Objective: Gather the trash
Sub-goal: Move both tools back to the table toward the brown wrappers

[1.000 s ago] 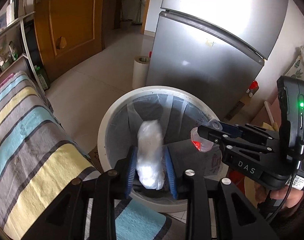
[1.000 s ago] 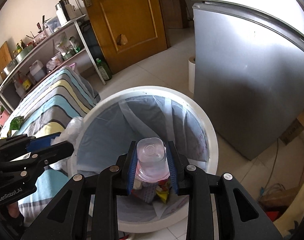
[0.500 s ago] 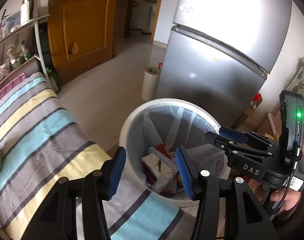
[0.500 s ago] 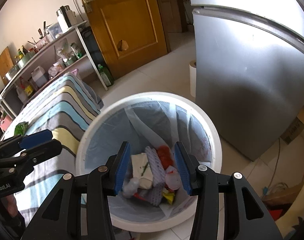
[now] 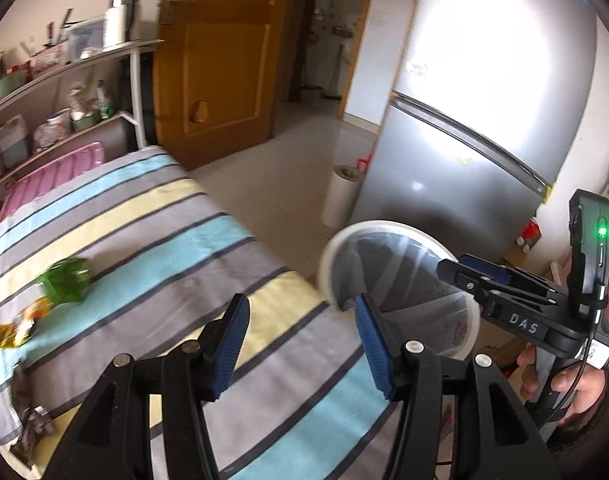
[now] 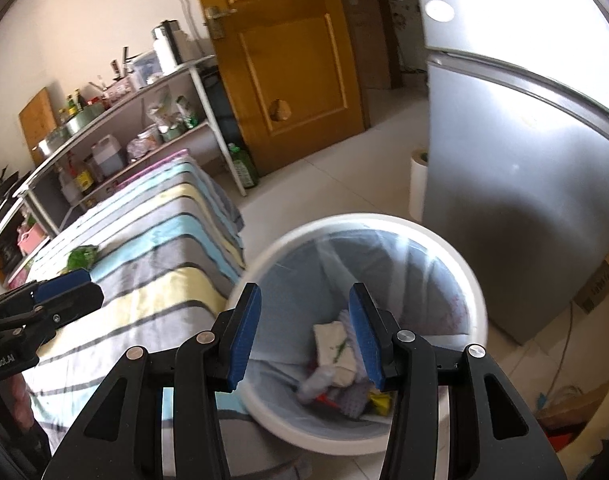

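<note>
A white round trash bin with a clear liner stands on the floor beside the striped bed; crumpled trash lies at its bottom. My right gripper hangs open over the bin with nothing between its blue pads. My left gripper is over the bed's edge, its jaws still opening and empty; the bin's rim shows to its right. On the striped cover lie a green wrapper, a yellow wrapper and a dark crumpled piece. The right gripper also shows in the left wrist view.
A silver fridge stands behind the bin, a white roll at its foot. A wooden door and cluttered shelves are further back. A pink tray lies at the bed's far end. Boxes and cable sit at the right.
Both grippers let go of their pieces, a white bag and a clear cup, into the bin and opened. The left gripper swung left over the bed; the right one rose a little.
</note>
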Tool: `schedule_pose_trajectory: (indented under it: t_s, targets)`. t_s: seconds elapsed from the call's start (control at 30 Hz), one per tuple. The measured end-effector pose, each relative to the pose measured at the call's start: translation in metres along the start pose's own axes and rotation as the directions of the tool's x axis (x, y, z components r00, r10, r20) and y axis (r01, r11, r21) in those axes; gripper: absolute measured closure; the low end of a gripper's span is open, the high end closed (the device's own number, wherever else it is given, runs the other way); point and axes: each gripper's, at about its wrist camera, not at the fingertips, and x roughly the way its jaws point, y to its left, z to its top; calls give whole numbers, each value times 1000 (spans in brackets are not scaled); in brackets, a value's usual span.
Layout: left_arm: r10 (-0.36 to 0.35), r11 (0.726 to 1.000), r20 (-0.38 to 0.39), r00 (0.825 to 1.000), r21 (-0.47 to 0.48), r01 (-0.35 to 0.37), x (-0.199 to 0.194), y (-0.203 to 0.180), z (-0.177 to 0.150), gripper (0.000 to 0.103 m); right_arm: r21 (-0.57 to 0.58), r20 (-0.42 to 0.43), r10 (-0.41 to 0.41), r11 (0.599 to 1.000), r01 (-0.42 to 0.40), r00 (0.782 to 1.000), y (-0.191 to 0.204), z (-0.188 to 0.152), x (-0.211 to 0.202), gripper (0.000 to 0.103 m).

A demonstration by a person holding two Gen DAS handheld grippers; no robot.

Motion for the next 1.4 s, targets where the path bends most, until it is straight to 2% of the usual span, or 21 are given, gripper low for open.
schedule_pose_trajectory:
  t_s: [0.27, 0.43, 0.8, 0.93, 1.03, 1.4]
  targets:
    - [108, 991, 55, 993, -90, -102, -43, 59, -17, 45, -79, 13, 85, 993, -83, 996, 55, 4, 5, 56]
    - [181, 971, 63, 981, -170, -168, -65, 100, -31, 44, -145, 0, 132, 981, -131, 991, 94, 5, 14, 56]
    - [307, 922, 22, 952, -256, -291, -97, 167, -62, 43, -259, -52, 225, 938, -231, 973, 172, 7, 40, 56]
    - [325, 906, -9, 946, -286, -313, -99, 188, -70, 43, -302, -86, 255, 915, -269, 963, 199, 12, 53, 56]
    - [314, 904, -15, 949, -300, -304, -98, 199, -73, 43, -346, -108, 268, 893, -289, 957, 221, 18, 62, 56]
    - [244, 929, -80, 966, -265, -257, -71, 213, -73, 43, -390, -165, 328, 845, -367, 930, 274, 39, 106, 56]
